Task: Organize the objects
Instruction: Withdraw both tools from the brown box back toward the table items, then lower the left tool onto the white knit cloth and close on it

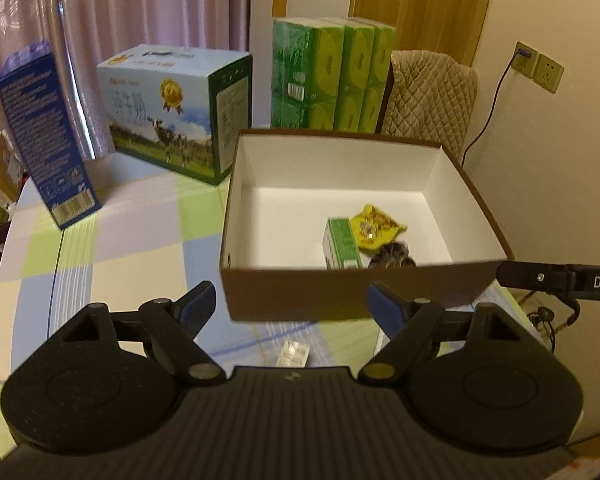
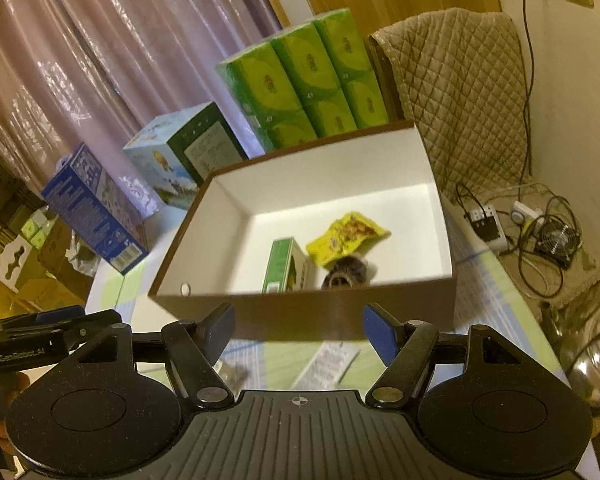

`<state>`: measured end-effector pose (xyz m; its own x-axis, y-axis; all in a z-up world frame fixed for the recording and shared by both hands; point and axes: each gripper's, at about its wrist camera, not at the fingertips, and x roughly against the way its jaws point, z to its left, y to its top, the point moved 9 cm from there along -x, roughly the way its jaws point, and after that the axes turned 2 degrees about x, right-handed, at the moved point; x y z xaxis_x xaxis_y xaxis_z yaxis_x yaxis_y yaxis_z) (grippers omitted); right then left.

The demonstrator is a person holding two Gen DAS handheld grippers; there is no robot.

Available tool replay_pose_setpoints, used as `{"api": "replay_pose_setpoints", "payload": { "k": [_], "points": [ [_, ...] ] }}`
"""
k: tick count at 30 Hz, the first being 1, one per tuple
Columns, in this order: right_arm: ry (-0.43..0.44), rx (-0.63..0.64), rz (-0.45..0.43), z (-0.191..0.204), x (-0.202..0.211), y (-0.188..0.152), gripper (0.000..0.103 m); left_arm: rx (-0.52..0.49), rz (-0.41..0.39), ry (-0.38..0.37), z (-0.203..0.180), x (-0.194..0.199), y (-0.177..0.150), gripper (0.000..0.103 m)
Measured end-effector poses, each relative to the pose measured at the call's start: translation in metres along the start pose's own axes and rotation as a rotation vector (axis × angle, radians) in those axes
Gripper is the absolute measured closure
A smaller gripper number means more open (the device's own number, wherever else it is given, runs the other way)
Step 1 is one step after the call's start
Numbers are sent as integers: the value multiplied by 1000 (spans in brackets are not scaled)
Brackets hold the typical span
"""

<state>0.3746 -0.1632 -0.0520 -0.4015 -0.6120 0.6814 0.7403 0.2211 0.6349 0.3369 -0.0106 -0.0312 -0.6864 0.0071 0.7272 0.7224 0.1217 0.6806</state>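
On the left, the left gripper (image 1: 290, 306) hovers low over the checked worktop (image 1: 112, 256) with its jaws spread wide and nothing between them. Just below and ahead of those jaws, on the cloth, lies a small clear packet (image 1: 295, 354), near the front wall of the brown box (image 1: 300, 292). It sits almost on the gripper's centre line, so a short drop forward and down looks like all that is needed. Its long axis cannot be told for sure; it seems to point roughly away from the camera.

In the middle, the open box with its white lining already holds a green carton (image 1: 342, 244) lying with its long side running front to back, a yellow snack packet (image 1: 376, 226) just beside it to the right and touching it, and a dark furry item (image 1: 392, 256) against the front wall.

To the right, the right gripper (image 2: 298, 332) also hangs before the box's front wall, level and pointing at it, jaws spread and empty. Under it a white printed slip (image 2: 326, 364) lies on the worktop, slanted, its long axis running up to the right, a little right of the centre line. A small blurred thing (image 2: 232, 374) rests to its left, beneath the left finger.

My judgement: each gripper is nearest its own loose piece, and both pieces still belong in the box.
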Motion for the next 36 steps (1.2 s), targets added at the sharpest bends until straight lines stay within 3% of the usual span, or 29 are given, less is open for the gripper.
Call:
{"api": "replay_pose_setpoints", "payload": {
  "k": [23, 36],
  "points": [
    [-79, -61, 145, -5, 14, -108, 35, 46, 117, 43, 59, 34, -102, 22],
    [-94, -79, 206, 3, 2, -136, 35, 77, 226, 35, 69, 18, -153, 22]
  ]
}}
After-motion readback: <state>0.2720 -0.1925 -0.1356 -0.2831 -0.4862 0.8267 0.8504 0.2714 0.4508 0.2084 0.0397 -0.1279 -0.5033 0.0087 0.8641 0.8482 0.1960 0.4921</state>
